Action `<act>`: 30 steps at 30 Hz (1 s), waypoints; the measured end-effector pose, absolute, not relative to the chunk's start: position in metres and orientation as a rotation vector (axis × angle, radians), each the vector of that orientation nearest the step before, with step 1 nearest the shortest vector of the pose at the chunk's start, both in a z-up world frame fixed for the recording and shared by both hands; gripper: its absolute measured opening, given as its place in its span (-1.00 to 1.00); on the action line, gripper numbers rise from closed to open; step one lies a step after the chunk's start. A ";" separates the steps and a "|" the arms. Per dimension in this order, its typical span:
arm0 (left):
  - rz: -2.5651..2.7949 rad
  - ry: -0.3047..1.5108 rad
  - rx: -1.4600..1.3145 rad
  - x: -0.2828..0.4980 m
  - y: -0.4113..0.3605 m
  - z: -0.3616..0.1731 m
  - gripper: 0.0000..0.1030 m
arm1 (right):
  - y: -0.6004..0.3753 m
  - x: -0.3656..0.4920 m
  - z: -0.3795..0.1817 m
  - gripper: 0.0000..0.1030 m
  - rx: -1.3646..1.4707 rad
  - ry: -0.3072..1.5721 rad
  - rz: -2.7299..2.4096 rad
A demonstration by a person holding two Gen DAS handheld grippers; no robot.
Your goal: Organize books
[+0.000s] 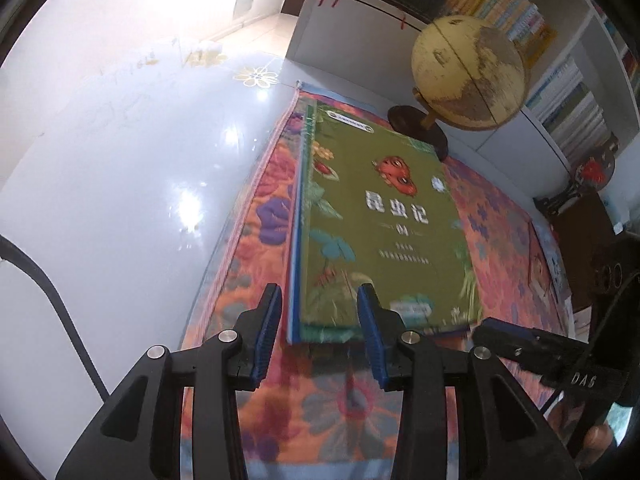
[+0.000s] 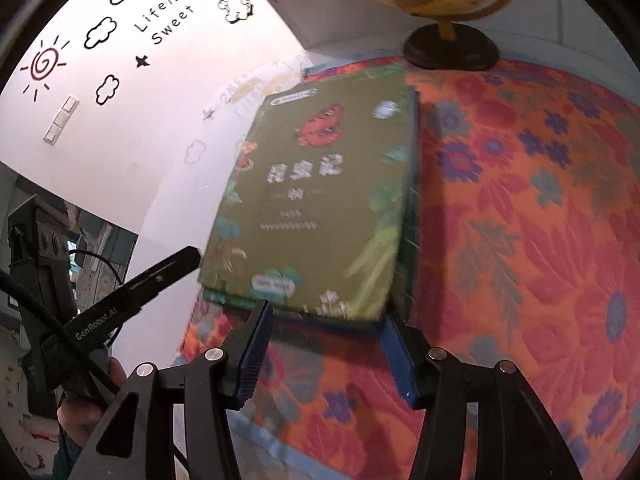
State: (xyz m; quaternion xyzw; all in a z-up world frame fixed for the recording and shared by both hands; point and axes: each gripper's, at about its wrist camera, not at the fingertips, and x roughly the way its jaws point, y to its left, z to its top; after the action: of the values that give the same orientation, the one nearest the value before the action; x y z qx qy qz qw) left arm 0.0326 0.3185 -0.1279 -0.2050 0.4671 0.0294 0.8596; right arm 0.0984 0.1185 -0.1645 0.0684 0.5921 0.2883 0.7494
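A green-covered book point(image 1: 380, 216) tops a small stack of books lying flat on a flowered orange cloth point(image 1: 256, 248). My left gripper point(image 1: 320, 294) is open at the stack's near left corner: one blue pad sits beside the spine, the other above the cover's near edge. In the right wrist view, the same green book point(image 2: 320, 192) lies just ahead. My right gripper point(image 2: 326, 314) is open along the stack's near edge, its right pad by the near right corner. Neither pair of pads presses on the books. Each view also shows the other gripper's black finger point(image 1: 520, 340) point(image 2: 160, 276).
A yellow globe point(image 1: 468, 72) on a dark round base point(image 1: 420, 132) stands behind the books. Shelves of upright books point(image 1: 572, 108) fill the back right. A glossy white tabletop point(image 1: 120, 184) stretches left of the cloth. The wall point(image 2: 120, 80) carries cloud and sun decals.
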 end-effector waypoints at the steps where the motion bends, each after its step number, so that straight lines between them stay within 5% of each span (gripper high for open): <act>1: 0.063 0.979 -0.415 0.028 0.312 -0.125 -0.30 | 0.107 0.094 -0.164 0.01 0.171 1.297 0.610; 11: -0.040 0.937 -0.301 -0.004 0.192 -0.087 -0.29 | -0.014 0.041 -0.126 0.01 0.301 1.204 0.490; 25: -0.288 0.874 -0.173 -0.058 -0.019 -0.045 -0.01 | -0.194 -0.076 -0.052 0.02 0.293 0.981 0.268; 28: -0.341 0.852 -0.141 -0.066 -0.057 -0.036 0.40 | -0.228 -0.096 -0.047 0.02 0.314 0.963 0.227; 30: -0.363 0.827 -0.133 -0.070 -0.074 -0.031 0.47 | -0.245 -0.106 -0.044 0.02 0.328 0.944 0.200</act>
State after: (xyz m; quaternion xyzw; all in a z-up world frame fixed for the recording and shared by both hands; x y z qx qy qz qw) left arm -0.0697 -0.0744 -0.0306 -0.0642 0.3991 -0.1755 0.8976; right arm -0.1057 -0.2453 -0.0444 0.1570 0.4520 0.0957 0.8729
